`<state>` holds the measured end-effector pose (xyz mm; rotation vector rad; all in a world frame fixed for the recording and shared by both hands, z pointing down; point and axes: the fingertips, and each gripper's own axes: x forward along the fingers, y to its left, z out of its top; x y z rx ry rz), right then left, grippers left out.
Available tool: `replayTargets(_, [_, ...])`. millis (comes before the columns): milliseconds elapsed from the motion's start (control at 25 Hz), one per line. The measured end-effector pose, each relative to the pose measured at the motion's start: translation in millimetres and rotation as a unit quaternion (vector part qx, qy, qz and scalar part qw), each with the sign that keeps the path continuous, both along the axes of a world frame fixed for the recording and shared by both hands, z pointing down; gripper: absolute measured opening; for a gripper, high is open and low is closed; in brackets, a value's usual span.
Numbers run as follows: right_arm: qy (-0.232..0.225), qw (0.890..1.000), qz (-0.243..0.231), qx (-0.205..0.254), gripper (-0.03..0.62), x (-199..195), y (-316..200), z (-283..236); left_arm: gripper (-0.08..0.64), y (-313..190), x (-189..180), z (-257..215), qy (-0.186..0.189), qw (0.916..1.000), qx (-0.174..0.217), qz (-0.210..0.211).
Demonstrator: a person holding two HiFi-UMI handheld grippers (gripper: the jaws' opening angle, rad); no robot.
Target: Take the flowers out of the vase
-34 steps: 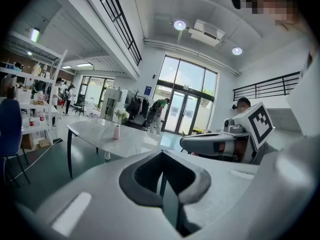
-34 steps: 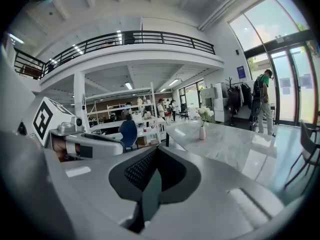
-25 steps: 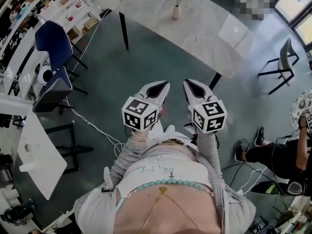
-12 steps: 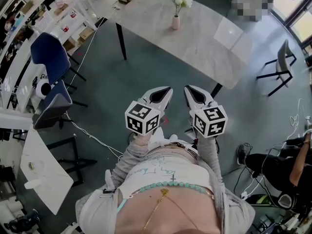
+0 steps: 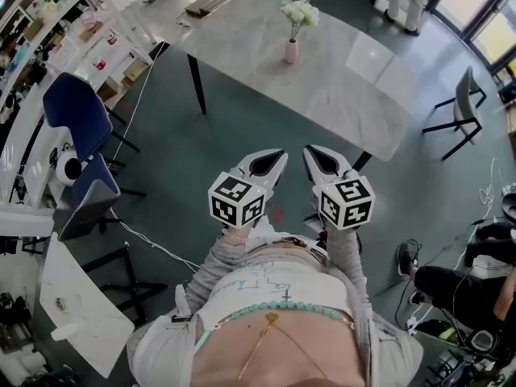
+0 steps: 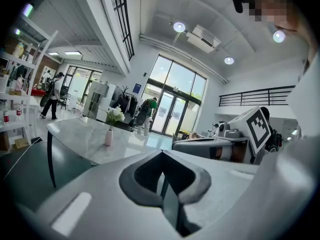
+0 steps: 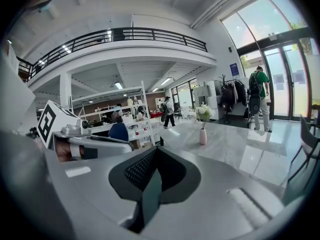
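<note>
A wide hall with a dark green floor spreads out below, and on it, well ahead of the person, stands a long pale marble worktop. Both claws are held side by side close to the body and aimed at that worktop, a posture that fits walking up to it, not grasping.

The left claw is clenched with nothing between its jaws. The right claw is clenched and empty too (closed jaws look like a plain carrying pose, since nothing is within reach).

Toward the far side of the worktop a small pink vase stands upright and alone. The white flowers sit in its narrow neck, which keeps the stems bunched and upright. They are well apart from both claws, so I judge the lifting not yet begun.
</note>
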<state>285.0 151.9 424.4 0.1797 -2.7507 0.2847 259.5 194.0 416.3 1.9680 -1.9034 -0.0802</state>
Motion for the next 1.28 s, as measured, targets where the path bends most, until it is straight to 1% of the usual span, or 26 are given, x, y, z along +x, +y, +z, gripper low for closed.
replayTargets(200, [0.000, 1.000, 0.016, -0.005, 0.026, -23, -3, 2, 0.002, -4, -23, 1, 0.003, 0.9999, -0.002, 0.013])
replayTargets(400, [-0.006, 0.999, 0.031, -0.007, 0.026, -38, 1, 4, 0.002, -2, -39, 4, 0.006, 0.9999, 0.000, 0.014])
replayTargets(640, [0.008, 0.999, 0.030, -0.006, 0.026, -42, 6, 11, 0.002, 3, -46, 7, 0.016, 0.9998, 0.002, 0.015])
replayTargets(840, [0.002, 0.999, 0.038, -0.006, 0.026, -46, -5, 4, 0.002, 1, -59, 5, 0.016, 0.9999, 0.001, 0.000])
replayTargets(1040, [-0.004, 0.999, 0.033, -0.009, 0.026, -56, -19, 4, 0.002, -10, -67, 7, 0.015, 0.9999, -0.006, -0.004])
replayTargets(1280, [0.001, 1.000, 0.007, -0.007, 0.026, -80, -39, 4, 0.002, -37, -84, 4, 0.014, 0.9998, -0.007, -0.010])
